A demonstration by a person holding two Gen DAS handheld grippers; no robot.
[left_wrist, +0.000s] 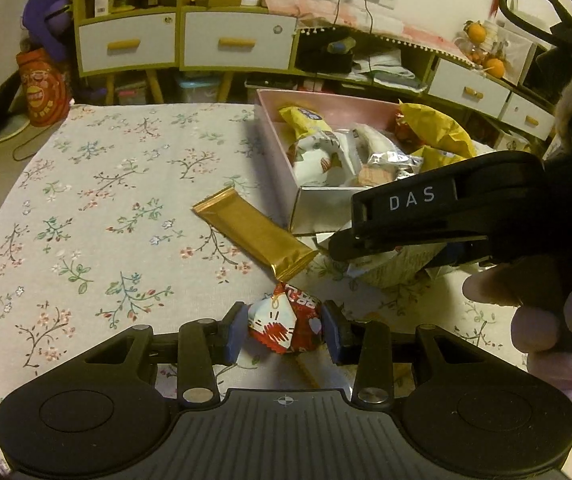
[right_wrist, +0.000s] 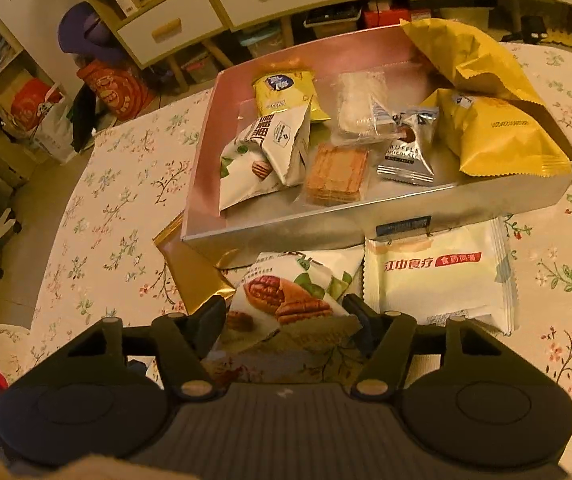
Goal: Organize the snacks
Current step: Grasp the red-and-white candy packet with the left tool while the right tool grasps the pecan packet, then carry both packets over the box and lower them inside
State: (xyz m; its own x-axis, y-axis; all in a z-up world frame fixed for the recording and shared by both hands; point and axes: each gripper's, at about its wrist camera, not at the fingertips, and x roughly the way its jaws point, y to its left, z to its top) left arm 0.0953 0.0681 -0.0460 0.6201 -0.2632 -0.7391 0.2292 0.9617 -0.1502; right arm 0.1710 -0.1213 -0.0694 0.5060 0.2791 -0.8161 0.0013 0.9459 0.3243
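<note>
On the flowered tablecloth [left_wrist: 98, 184], the left gripper [left_wrist: 284, 330] is clenched on a small red and white snack packet [left_wrist: 286, 326], its blue pads pressing both sides. Just beyond it lies a gold bar wrapper [left_wrist: 252, 234], near the corner of the pink box [right_wrist: 202, 184] that holds mixed snacks. To the right, the right gripper [right_wrist: 286, 316] straddles a pecan snack bag [right_wrist: 286, 300] lying in front of the box; whether its pads press the bag cannot be told. A white sachet [right_wrist: 438, 280] lies beside it.
</note>
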